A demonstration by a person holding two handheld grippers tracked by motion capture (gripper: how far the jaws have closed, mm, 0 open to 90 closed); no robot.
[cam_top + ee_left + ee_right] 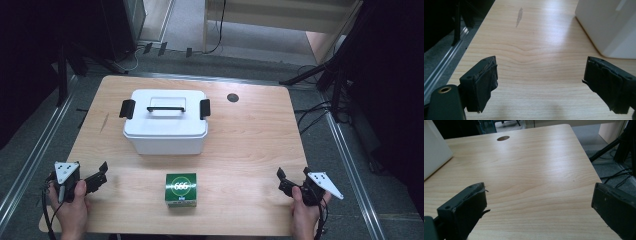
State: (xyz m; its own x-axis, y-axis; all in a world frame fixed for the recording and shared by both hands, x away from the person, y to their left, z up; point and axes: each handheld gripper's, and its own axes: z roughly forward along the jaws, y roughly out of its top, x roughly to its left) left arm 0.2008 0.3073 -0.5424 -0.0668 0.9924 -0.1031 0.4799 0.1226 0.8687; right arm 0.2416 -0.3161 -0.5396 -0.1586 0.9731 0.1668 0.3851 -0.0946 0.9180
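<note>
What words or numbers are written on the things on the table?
"666": in white on top of the green box.
Small print on the green box's front edge: too blurred to read.
White storage box: no writing visible.

High view: fixed above near edge, looks forward and down over whole light wooden table (250,135).
Left gripper view: low at near-left corner, faces far along left edge, close to tabletop, catches corner of white plastic lidded box (609,27).
Right gripper view: low at near-right, faces far edge.
Shared: box (165,122), dark round table hole (503,138) (232,97).
</note>
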